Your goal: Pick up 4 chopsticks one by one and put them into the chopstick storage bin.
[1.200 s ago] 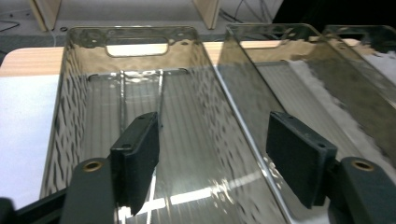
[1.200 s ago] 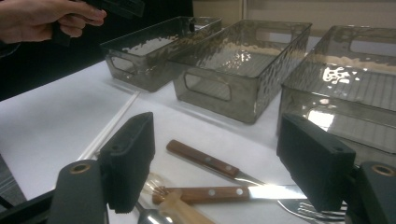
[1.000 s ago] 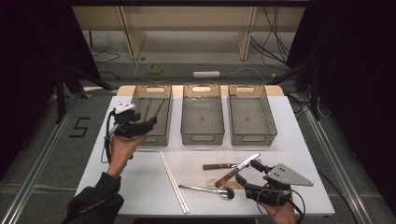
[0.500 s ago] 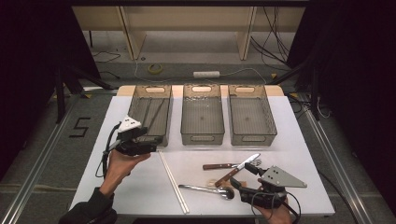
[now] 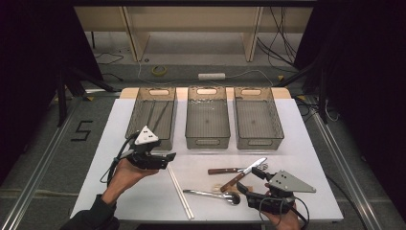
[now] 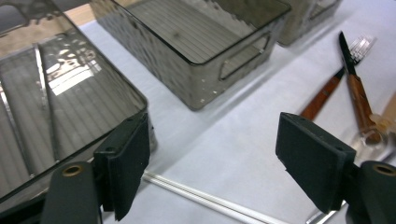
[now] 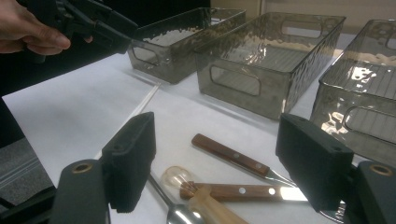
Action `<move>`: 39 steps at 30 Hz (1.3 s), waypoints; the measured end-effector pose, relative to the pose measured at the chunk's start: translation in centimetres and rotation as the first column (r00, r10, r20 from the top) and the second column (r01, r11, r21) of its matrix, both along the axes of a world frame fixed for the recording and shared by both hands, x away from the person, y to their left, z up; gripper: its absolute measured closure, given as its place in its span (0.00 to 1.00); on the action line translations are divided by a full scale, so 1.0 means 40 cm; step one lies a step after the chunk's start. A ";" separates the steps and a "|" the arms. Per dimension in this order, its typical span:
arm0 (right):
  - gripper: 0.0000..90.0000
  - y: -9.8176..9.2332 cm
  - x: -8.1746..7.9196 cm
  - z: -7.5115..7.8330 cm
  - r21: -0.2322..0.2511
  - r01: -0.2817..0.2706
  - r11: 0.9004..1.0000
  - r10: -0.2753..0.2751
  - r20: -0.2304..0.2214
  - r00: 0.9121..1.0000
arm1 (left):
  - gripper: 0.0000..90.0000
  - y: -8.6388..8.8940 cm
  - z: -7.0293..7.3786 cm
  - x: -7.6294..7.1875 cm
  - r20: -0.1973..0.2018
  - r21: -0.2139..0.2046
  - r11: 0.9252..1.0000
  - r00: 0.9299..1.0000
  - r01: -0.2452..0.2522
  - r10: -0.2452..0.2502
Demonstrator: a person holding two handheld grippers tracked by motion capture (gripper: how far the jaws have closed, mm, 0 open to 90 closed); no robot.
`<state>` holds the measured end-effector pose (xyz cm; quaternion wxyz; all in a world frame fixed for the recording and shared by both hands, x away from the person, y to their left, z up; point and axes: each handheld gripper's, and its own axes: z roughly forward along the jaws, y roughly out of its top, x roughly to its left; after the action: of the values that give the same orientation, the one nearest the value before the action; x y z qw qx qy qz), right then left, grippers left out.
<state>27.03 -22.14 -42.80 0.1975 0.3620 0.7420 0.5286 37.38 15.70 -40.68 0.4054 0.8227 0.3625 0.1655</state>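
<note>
Since a second ago, the left gripper [image 5: 165, 158] has come away from the near end of the left tray [image 5: 135, 115] and dropped lower over the white table [image 5: 95, 158], toward the person; the right gripper [image 5: 253, 182] has kept its place at the table's near right corner. From where I stand, the left gripper's jaws gape wide with nothing between them, and in the left gripper view they frame bare tabletop with the pair of pale chopsticks [image 6: 210, 200] lying just below and between them, not touched. Those chopsticks run along the table from just beside the left gripper down toward the near edge [image 5: 181, 191]. Another pair of thin sticks lies inside the left tray [image 5: 160, 112]. The middle tray [image 5: 207, 139] and right tray [image 5: 275, 124] stand side by side next to it, apart from one another. The right gripper also stands wide open and holds nothing; its jaws hover just above a small heap of cutlery: a wooden-handled knife [image 7: 233, 191], a wooden-handled fork [image 7: 231, 156] crossing beside it, and a metal spoon [image 5: 210, 194] lying to their left. I cannot tell whether either jaw touches the cutlery.
</note>
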 end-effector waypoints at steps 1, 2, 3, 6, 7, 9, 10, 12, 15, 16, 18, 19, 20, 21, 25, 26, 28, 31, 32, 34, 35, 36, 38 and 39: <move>0.33 0.000 0.000 0.000 0.000 0.000 1.000 0.000 0.000 1.000 | 0.29 -0.003 -0.001 -0.002 -0.002 0.014 1.000 1.000 0.013 -0.013; 0.33 0.000 0.000 0.000 -0.001 -0.001 1.000 0.001 -0.001 1.000 | 0.29 -0.007 -0.001 -0.004 -0.004 0.028 0.999 1.000 0.026 -0.026; 0.33 -0.001 0.000 0.000 -0.002 -0.001 1.000 0.001 -0.001 1.000 | 0.29 -0.011 -0.003 -0.006 -0.005 0.044 0.998 0.999 0.042 -0.042; 0.33 -0.002 0.001 0.000 -0.002 0.001 1.000 -0.001 -0.001 1.000 | 0.29 -0.021 -0.005 -0.012 -0.021 0.078 0.994 0.997 0.081 -0.080; 0.33 -0.002 0.001 0.000 -0.001 0.001 1.000 -0.001 -0.001 1.000 | 0.29 -0.024 -0.006 -0.015 -0.023 0.084 0.992 0.996 0.089 -0.088; 0.33 -0.002 0.001 0.000 -0.002 0.001 1.000 -0.001 -0.001 1.000 | 0.29 -0.029 -0.008 -0.017 -0.028 0.098 0.989 0.994 0.111 -0.109; 0.33 -0.002 0.001 0.000 -0.002 0.000 1.000 0.000 -0.002 1.000 | 0.29 -0.030 -0.008 -0.018 -0.032 0.102 0.988 0.993 0.117 -0.114; 0.33 -0.003 0.001 0.000 -0.003 0.001 1.000 -0.002 -0.002 1.000 | 0.29 -0.033 -0.009 -0.020 -0.039 0.110 0.984 0.990 0.140 -0.137; 0.33 -0.004 0.002 -0.001 0.000 0.004 1.000 -0.004 -0.003 1.000 | 0.28 -0.038 -0.012 -0.026 -0.050 0.126 0.977 0.984 0.174 -0.168; 0.33 -0.005 0.003 -0.001 0.000 0.004 1.000 -0.004 -0.004 1.000 | 0.28 -0.039 -0.013 -0.027 -0.051 0.136 0.972 0.981 0.190 -0.185; 0.33 -0.005 0.003 -0.001 0.000 0.003 1.000 -0.003 -0.003 1.000 | 0.28 -0.043 -0.015 -0.031 -0.054 0.154 0.966 0.978 0.209 -0.203; 0.33 -0.006 0.003 0.000 0.001 0.003 1.000 -0.003 -0.004 1.000 | 0.28 -0.045 -0.016 -0.033 -0.057 0.163 0.961 0.975 0.221 -0.215; 0.33 -0.006 0.003 0.000 0.001 0.004 1.000 -0.004 -0.003 1.000 | 0.28 -0.047 -0.017 -0.034 -0.059 0.173 0.957 0.973 0.231 -0.224; 0.33 -0.006 0.003 0.000 0.002 0.004 1.000 -0.004 -0.003 1.000 | 0.28 -0.049 -0.018 -0.035 -0.064 0.183 0.953 0.970 0.242 -0.234; 0.33 -0.009 0.004 0.001 0.003 0.008 1.000 -0.007 -0.005 1.000 | 0.28 -0.057 -0.023 -0.041 -0.078 0.218 0.936 0.961 0.276 -0.266; 0.33 -0.009 0.004 0.001 0.004 0.009 1.000 -0.009 -0.004 1.000 | 0.28 -0.059 -0.024 -0.042 -0.081 0.221 0.932 0.957 0.289 -0.277; 0.33 -0.010 0.005 0.000 0.005 0.011 1.000 -0.010 -0.005 1.000 | 0.28 -0.062 -0.027 -0.043 -0.089 0.229 0.925 0.953 0.304 -0.291; 0.33 -0.011 0.005 0.000 0.005 0.010 1.000 -0.010 -0.004 1.000 | 0.27 -0.068 -0.033 -0.046 -0.102 0.242 0.910 0.942 0.336 -0.321; 0.33 -0.012 0.005 0.000 0.005 0.011 1.000 -0.011 -0.004 1.000 | 0.27 -0.070 -0.034 -0.046 -0.108 0.256 0.900 0.936 0.352 -0.336; 0.33 -0.012 0.005 0.000 0.006 0.013 1.000 -0.013 -0.005 1.000 | 0.28 -0.077 -0.038 -0.049 -0.116 0.273 0.886 0.927 0.374 -0.356; 0.33 -0.013 0.006 0.000 0.006 0.014 1.000 -0.014 -0.005 1.000 | 0.28 -0.080 -0.039 -0.050 -0.119 0.283 0.879 0.923 0.384 -0.365; 0.33 -0.013 0.006 0.000 0.006 0.014 1.000 -0.014 -0.006 1.000 | 0.28 -0.084 -0.041 -0.051 -0.124 0.286 0.874 0.920 0.392 -0.372; 0.33 -0.014 0.007 0.000 0.006 0.014 1.000 -0.014 -0.008 1.000 | 0.28 -0.091 -0.045 -0.053 -0.136 0.314 0.854 0.910 0.414 -0.391; 0.33 -0.014 0.007 -0.001 0.006 0.015 1.000 -0.015 -0.008 1.000 | 0.29 -0.095 -0.049 -0.054 -0.138 0.326 0.847 0.908 0.420 -0.397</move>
<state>27.31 -22.70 -42.83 0.1973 0.3702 0.7386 0.5278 35.22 11.91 -42.63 0.2668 0.9444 0.1573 0.1099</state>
